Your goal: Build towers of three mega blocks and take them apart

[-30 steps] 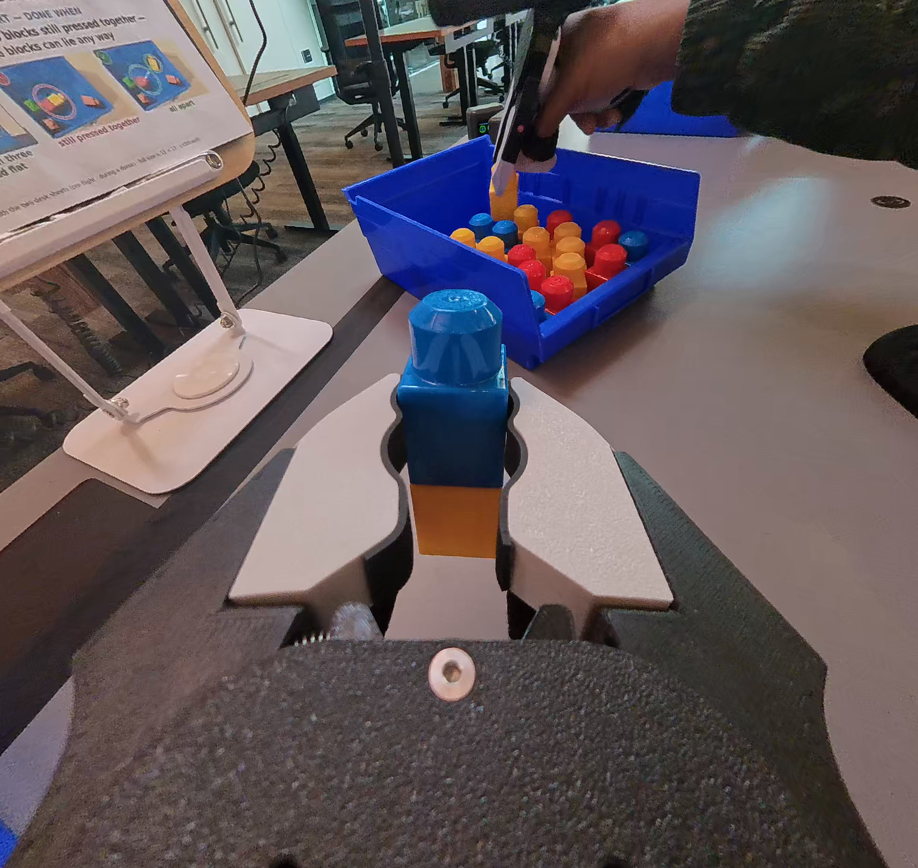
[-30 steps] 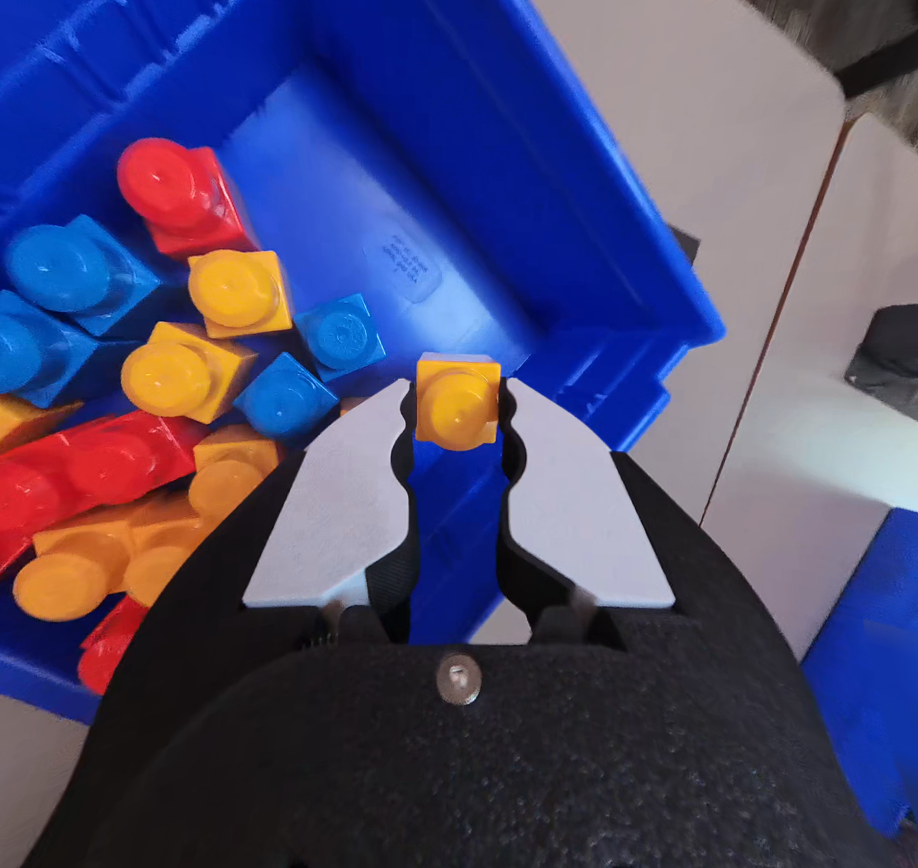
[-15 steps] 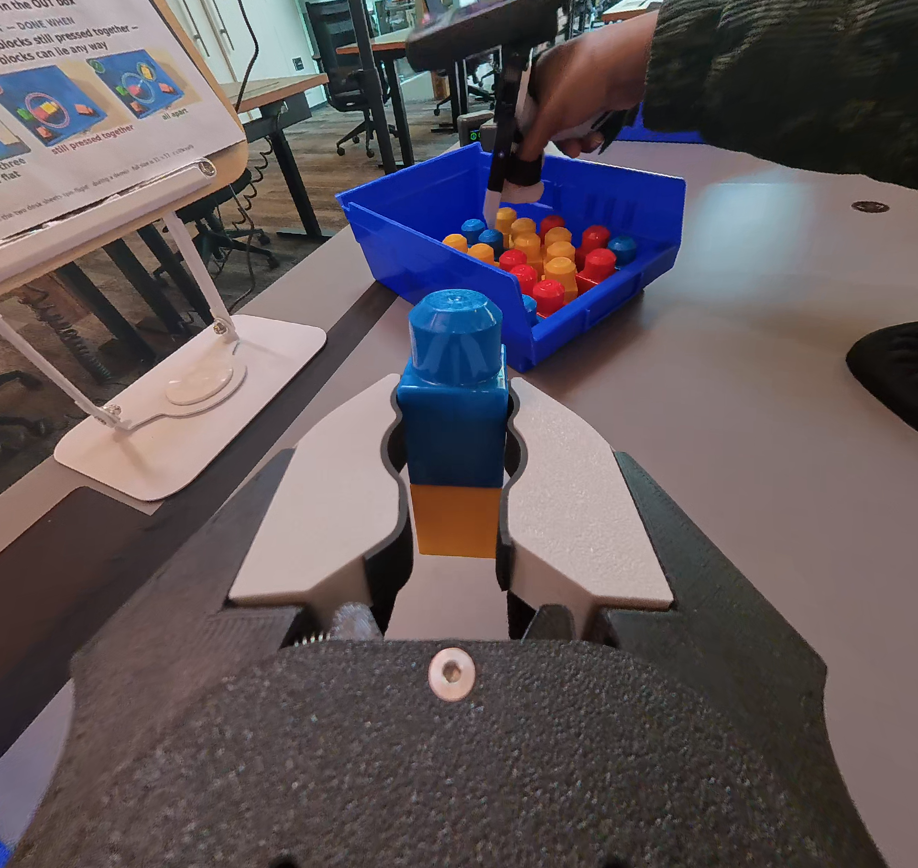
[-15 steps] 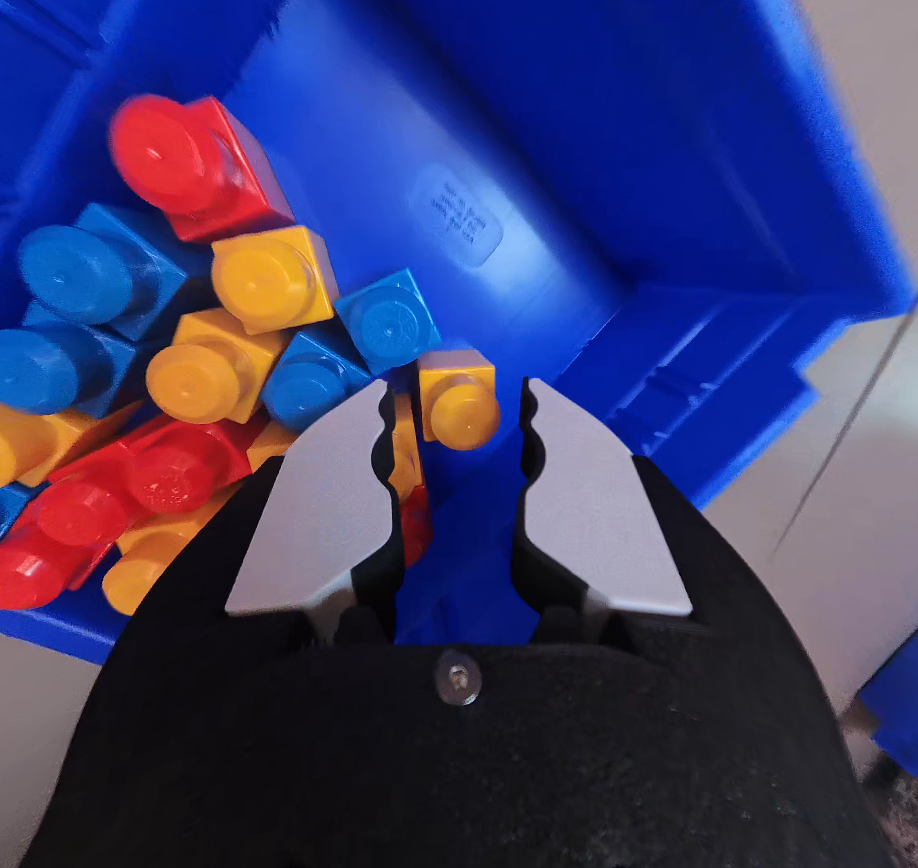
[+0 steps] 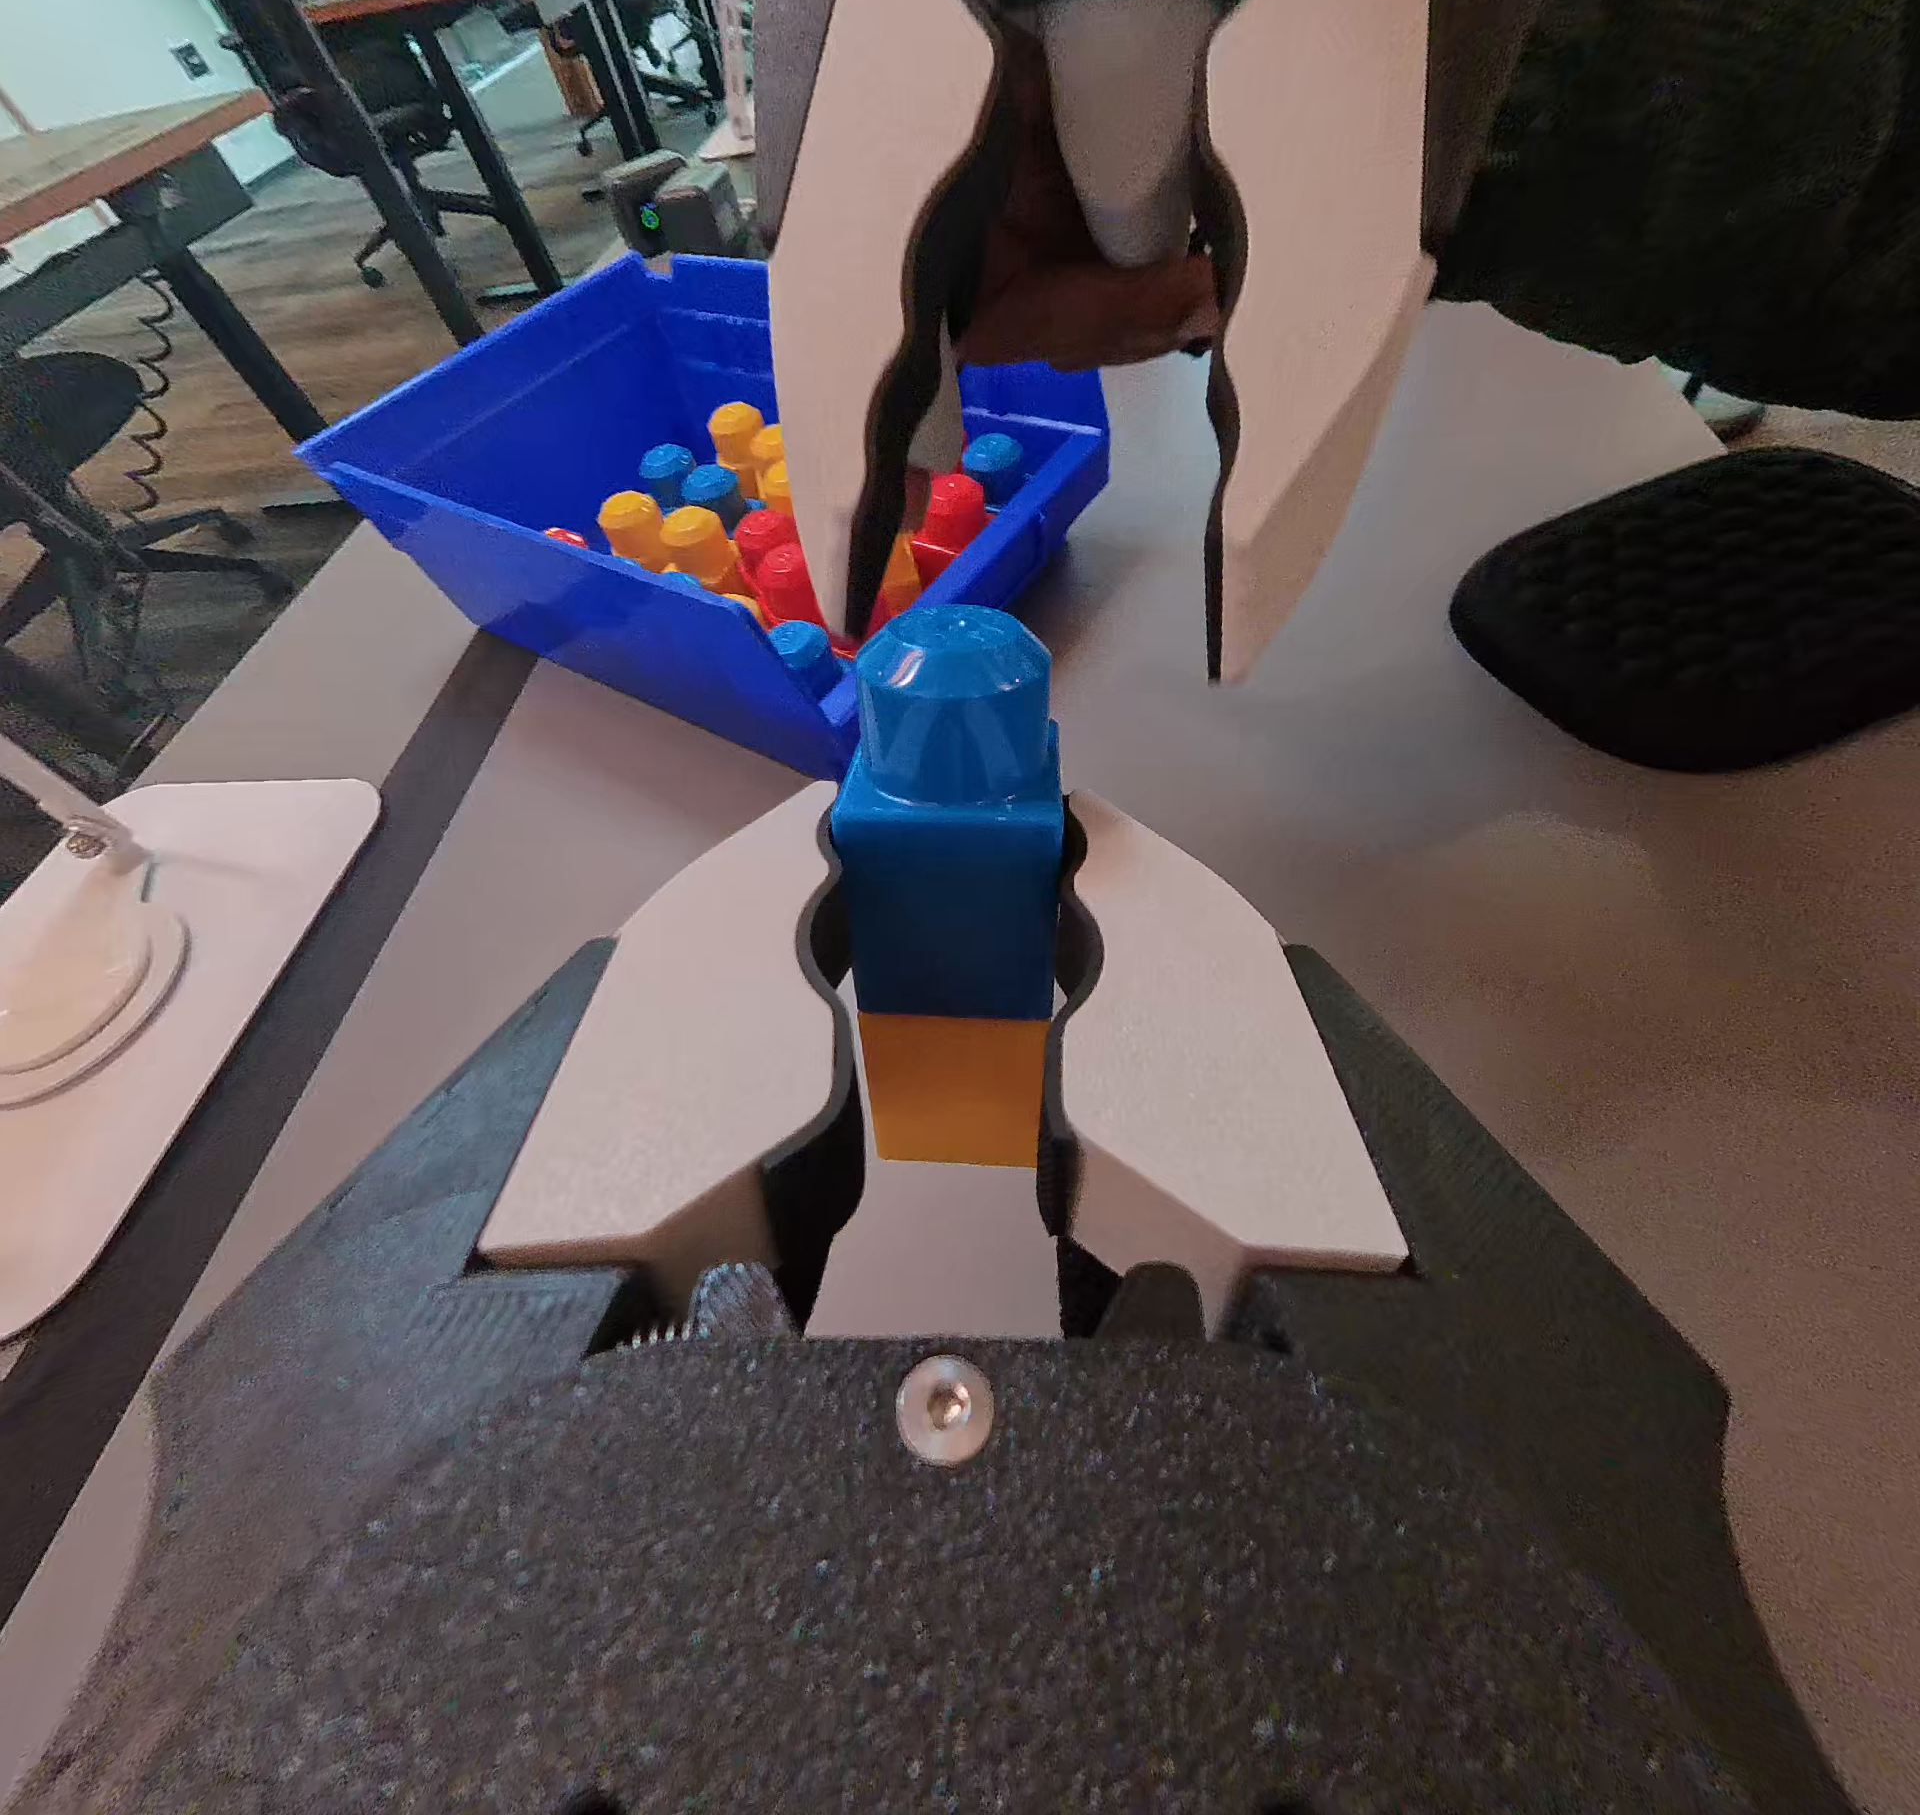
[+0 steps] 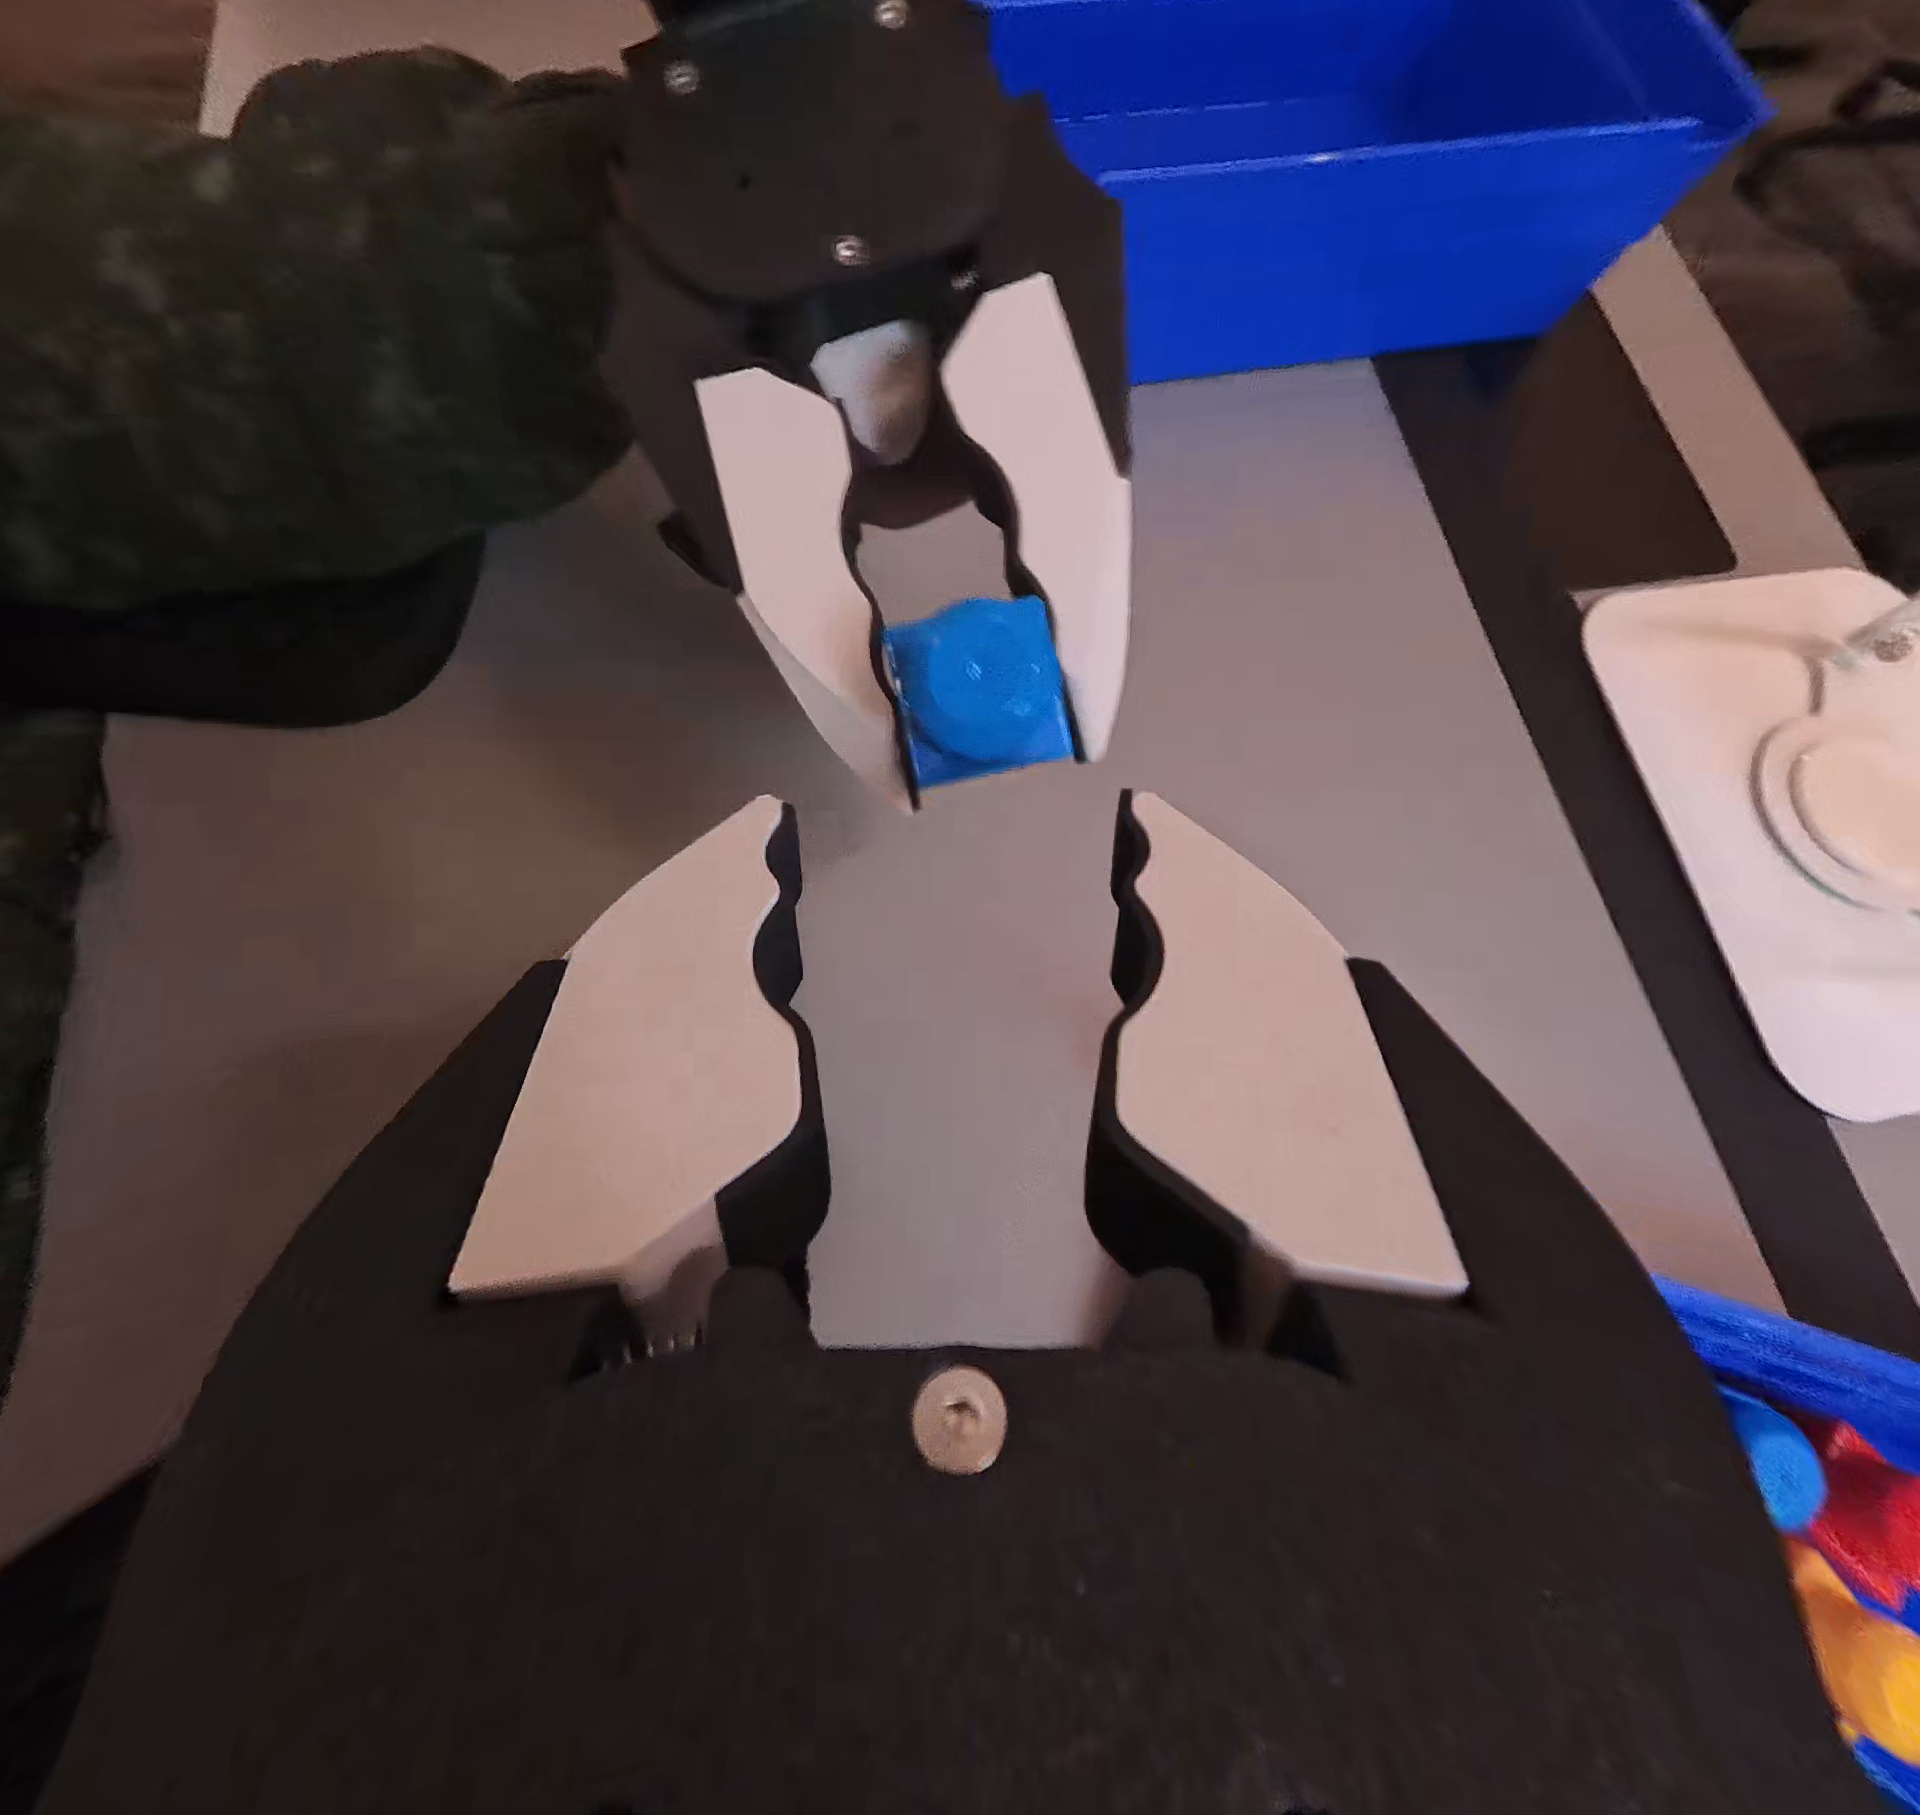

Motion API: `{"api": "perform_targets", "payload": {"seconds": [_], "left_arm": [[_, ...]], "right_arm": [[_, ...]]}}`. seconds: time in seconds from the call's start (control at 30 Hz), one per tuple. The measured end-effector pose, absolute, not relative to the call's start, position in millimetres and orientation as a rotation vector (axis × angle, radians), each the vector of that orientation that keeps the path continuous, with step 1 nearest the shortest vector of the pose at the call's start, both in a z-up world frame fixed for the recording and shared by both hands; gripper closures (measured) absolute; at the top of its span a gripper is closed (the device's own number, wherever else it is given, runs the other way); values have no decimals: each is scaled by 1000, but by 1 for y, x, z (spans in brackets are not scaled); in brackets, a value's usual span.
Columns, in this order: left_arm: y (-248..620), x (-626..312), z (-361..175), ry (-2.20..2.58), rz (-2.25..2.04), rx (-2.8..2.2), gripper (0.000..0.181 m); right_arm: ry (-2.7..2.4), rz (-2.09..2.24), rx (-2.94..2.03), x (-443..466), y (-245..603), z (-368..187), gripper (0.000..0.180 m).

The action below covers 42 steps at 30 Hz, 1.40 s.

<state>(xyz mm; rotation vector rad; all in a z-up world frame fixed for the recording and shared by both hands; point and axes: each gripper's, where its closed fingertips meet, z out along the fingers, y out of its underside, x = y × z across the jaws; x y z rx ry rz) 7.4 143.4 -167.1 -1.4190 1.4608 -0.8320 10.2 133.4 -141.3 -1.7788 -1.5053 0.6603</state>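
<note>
The left claw (image 5: 951, 944) is clamped on a two-block stack: a blue block (image 5: 948, 892) with its round stud pointing away from the claw, pressed onto an orange block (image 5: 954, 1090) that sits deeper between the fingers. Both fingers press the blue block's flat sides, and the stack lies straight along the claw's axis, held clear above the surface (image 5: 1507, 986).

Facing it head-on, just beyond the blue stud, is the right claw (image 5: 1039, 659), spread wide and holding nothing. In its own view the stack shows end-on as a blue square with its stud (image 6: 977, 690), just ahead of its parted fingertips and not yet between them.

Judging by this, the tower looks to be in the taking-apart stage: two blocks remain joined, and the empty claw seems placed to grip the blue one and pull it off.

Behind the right claw, a blue bin (image 5: 499, 477) holds loose red, orange and blue blocks (image 5: 727, 529). A second, apparently empty blue bin (image 6: 1351, 134) stands behind the left claw.
</note>
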Motion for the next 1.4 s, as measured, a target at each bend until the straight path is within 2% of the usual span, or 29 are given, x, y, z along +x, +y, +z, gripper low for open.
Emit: {"api": "perform_targets", "payload": {"seconds": [0.23, 0.33, 0.47, 0.53, 0.57, 0.63, 0.7, 0.93, 1.0, 1.07, 1.2, 1.3, 1.4], "left_arm": [[129, 13, -186, 1620, -758, -1456, 145], [128, 14, -190, 1635, -771, -1469, 145], [127, 14, -187, 1625, -780, -1436, 145], [131, 10, -190, 1618, -755, -1469, 126], [133, 8, -191, 1612, -745, -1490, 122], [136, 9, -191, 1597, -742, -1483, 128], [133, 11, -194, 1617, -752, -1470, 146], [126, -2, -186, 1611, -865, -1475, 146], [137, -18, -208, 1671, -737, -1589, 146], [144, -22, -204, 1564, -850, -1599, 147], [165, -30, -183, 1362, -912, -1566, 147], [176, -35, -178, 1300, -862, -1559, 147], [177, -33, -179, 1299, -844, -1555, 147]], "right_arm": [[-1489, 709, -1750, -8, 126, -156, 135], [-1501, 720, -1762, -7, 126, -156, 150], [-1528, 689, -1748, -4, 124, -157, 151], [-1500, 700, -1741, -1, 126, -150, 151], [-1484, 708, -1742, 2, 127, -147, 151], [-1461, 733, -1737, 7, 128, -141, 151], [-1443, 752, -1728, 10, 127, -136, 151], [-1561, 700, -1797, 28, 122, -149, 151], [-1540, 714, -1777, 35, 126, -134, 152], [-1437, 741, -1743, 50, 140, -103, 152], [-1169, 375, -1817, 115, 216, -64, 151], [-980, -20, -2000, 184, 278, -71, 151], [-830, -172, -2197, 231, 316, -99, 151]]}}
